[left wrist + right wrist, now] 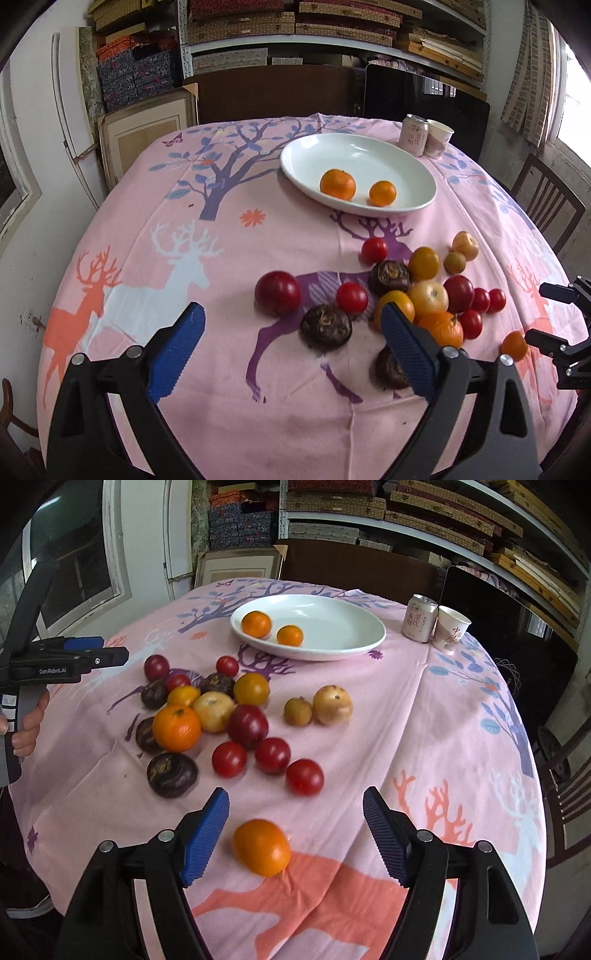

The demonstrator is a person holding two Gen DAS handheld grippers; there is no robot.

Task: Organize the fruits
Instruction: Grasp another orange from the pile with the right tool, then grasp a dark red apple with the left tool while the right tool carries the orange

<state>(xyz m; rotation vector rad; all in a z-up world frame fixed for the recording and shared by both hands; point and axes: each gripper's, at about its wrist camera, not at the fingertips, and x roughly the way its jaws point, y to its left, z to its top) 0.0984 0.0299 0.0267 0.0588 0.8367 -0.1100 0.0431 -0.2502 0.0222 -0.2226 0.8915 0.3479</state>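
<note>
A white oval plate (369,155) (332,627) at the far side of the table holds two oranges (337,184) (256,623). A loose pile of red, yellow, orange and dark fruits (424,291) (214,716) lies on the pink cloth. My left gripper (291,325) is open and empty, above the cloth just short of a dark fruit (325,325). My right gripper (295,812) is open, its fingers on either side of a lone orange fruit (262,847) (514,345) on the cloth, apart from it.
A drink can (413,133) (419,618) and a paper cup (437,138) (451,633) stand right of the plate. Dark chairs and stacked shelves stand behind the table. The left gripper (70,661) shows at the left edge of the right wrist view.
</note>
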